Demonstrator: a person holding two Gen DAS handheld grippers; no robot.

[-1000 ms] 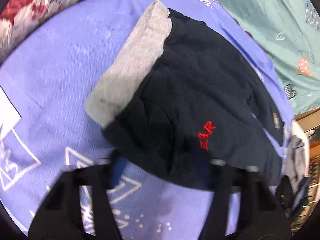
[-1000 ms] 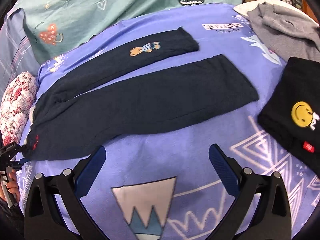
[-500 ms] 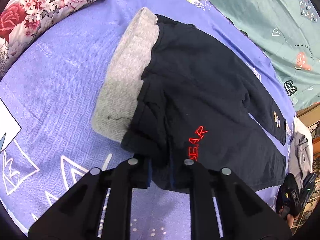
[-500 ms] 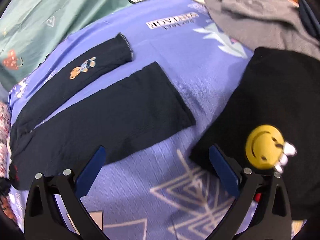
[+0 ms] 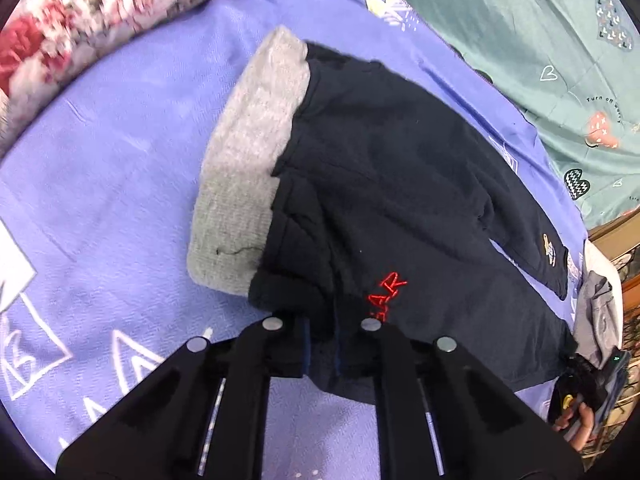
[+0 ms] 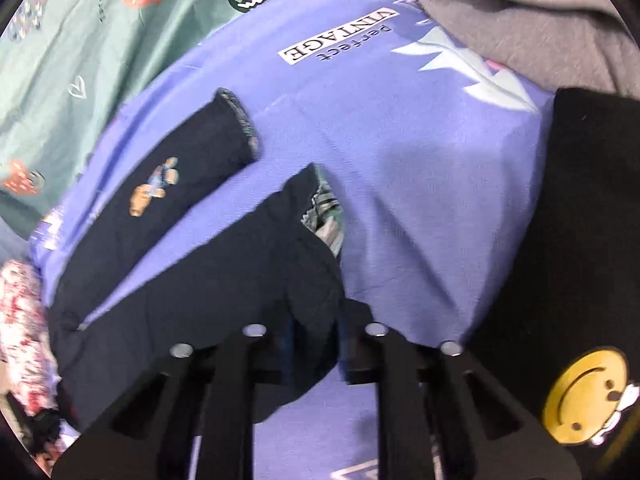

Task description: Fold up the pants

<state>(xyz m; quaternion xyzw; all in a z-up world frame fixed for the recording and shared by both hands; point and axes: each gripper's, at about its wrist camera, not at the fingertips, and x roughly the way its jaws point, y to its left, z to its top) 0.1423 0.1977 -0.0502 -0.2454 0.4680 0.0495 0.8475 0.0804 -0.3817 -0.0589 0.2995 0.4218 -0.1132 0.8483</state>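
Note:
Dark navy pants (image 5: 400, 184) lie on a purple bedsheet (image 5: 120, 168), with a grey waistband (image 5: 248, 168) turned outward and red lettering near the hip. My left gripper (image 5: 322, 354) is shut on the near corner of the waist end and lifts it slightly. In the right wrist view the two legs (image 6: 192, 280) stretch away to the left; the far leg carries a bear patch (image 6: 154, 188). My right gripper (image 6: 316, 356) is shut on the cuff of the near leg, which is bunched and raised, showing a plaid lining (image 6: 326, 216).
A black garment with a yellow smiley (image 6: 580, 280) lies right of the right gripper. A grey garment (image 6: 520, 20) sits at the far right. A floral pillow (image 5: 80, 20) is at the bed's left end, a teal sheet (image 5: 540, 40) beyond.
Both grippers closed: the left on the waist corner, then the right, which swung right along the near leg to its cuff and gathered it up.

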